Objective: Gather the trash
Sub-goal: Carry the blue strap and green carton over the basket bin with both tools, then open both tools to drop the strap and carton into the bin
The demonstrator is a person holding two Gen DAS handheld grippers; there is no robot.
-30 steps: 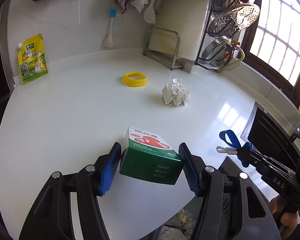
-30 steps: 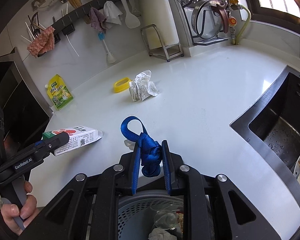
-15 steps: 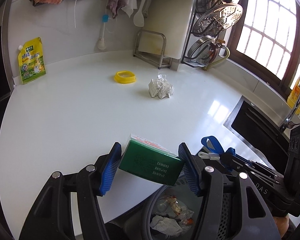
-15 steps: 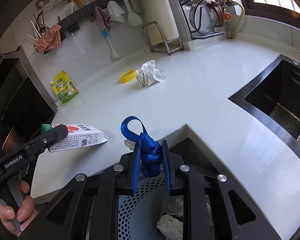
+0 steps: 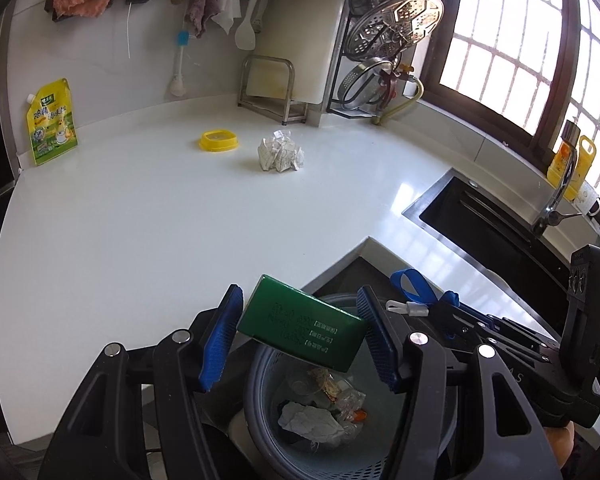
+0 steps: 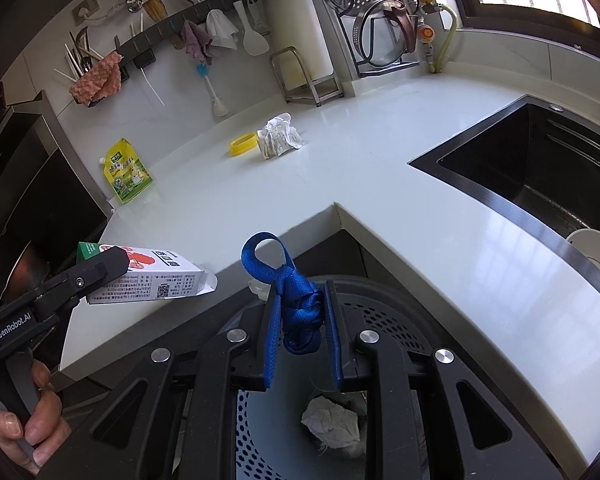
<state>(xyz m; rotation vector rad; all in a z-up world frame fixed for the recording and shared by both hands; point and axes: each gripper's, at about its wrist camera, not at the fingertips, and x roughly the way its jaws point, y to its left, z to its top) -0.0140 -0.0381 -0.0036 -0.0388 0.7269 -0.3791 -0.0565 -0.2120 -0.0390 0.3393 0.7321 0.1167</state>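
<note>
left claw [image 5: 300, 340]: mine, clamped on 1 green-and-white cardboard carton [image 5: 302, 330], carried off the white counter [image 5: 140, 240] and now over the grey perforated plastic bin [image 5: 260, 412]. release due next. right claw [image 6: 302, 332]: pinching the bin's blue woven strap [image 6: 296, 304].

"GenRobot.AI" on left tongs [image 6: 96, 272]

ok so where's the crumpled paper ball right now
In the left wrist view the crumpled paper ball sits on the white countertop, just right of the yellow lid and in front of the metal rack.
</note>
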